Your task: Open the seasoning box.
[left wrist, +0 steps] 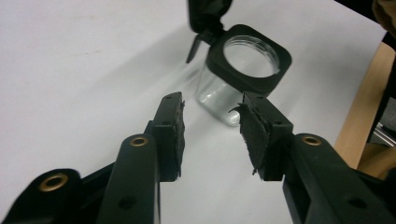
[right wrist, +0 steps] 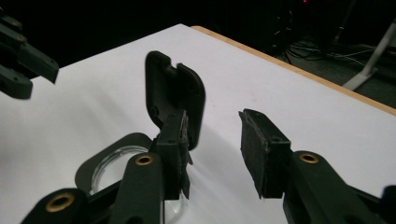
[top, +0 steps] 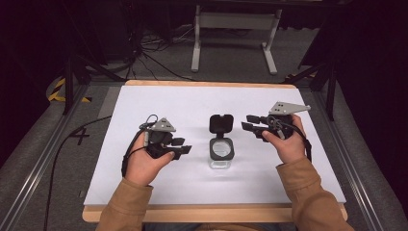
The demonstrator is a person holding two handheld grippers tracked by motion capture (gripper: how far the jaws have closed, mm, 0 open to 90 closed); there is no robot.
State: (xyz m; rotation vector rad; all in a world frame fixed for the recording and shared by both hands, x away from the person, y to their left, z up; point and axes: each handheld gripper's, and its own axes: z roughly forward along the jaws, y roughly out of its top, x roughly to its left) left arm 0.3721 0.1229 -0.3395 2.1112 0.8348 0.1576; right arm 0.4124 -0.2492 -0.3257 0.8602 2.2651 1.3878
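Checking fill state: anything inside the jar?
The jar looks empty: clear walls, lid flipped open, nothing seen through the mouth. The black collar hides the space just under the rim.

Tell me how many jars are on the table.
1. The jar stands mid-table on the white sheet, lid flipped open, between the left gripper and the right gripper. Nothing seems to hide another.
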